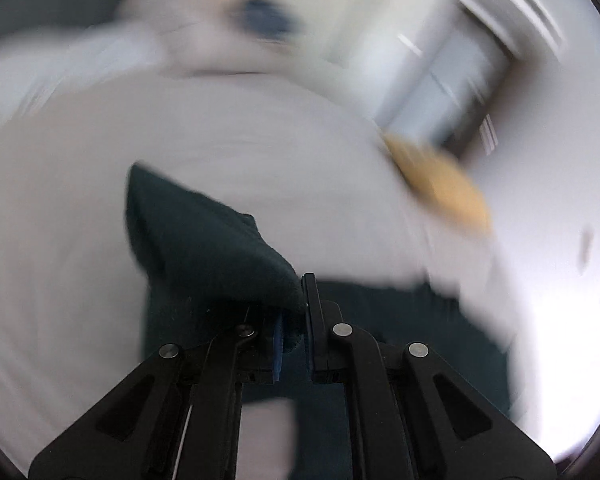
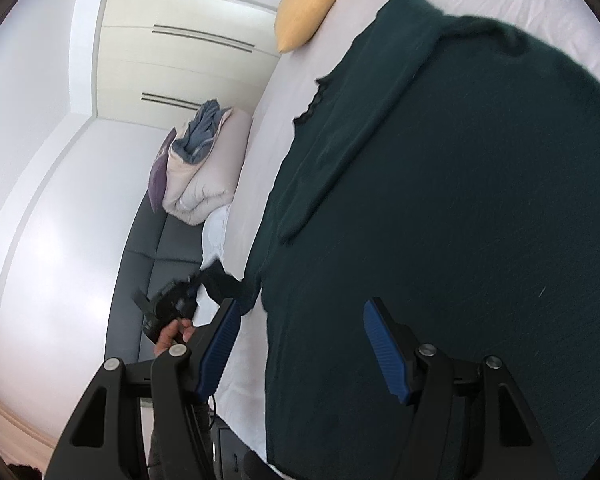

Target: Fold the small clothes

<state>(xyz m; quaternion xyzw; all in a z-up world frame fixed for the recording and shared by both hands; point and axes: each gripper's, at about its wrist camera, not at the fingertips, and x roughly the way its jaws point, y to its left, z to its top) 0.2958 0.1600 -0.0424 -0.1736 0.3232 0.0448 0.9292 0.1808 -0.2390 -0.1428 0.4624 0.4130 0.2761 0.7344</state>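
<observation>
my right gripper (image 2: 300, 344) fills the bottom of the frame with its blue pads (image 2: 382, 350) standing apart and nothing between them, hovering over the lower edge of a dark green garment (image 2: 440, 200) that lies spread over the white bed (image 2: 260, 128) across the right half. at lower left a hand (image 2: 176, 334) holds the left gripper (image 2: 168, 304), with a strip of dark cloth running from it to the garment's edge. a yellow pillow (image 2: 308, 4) sits at the top centre, and a folded pale duvet (image 2: 204, 168) with blue cloth on it sits at centre left.
</observation>
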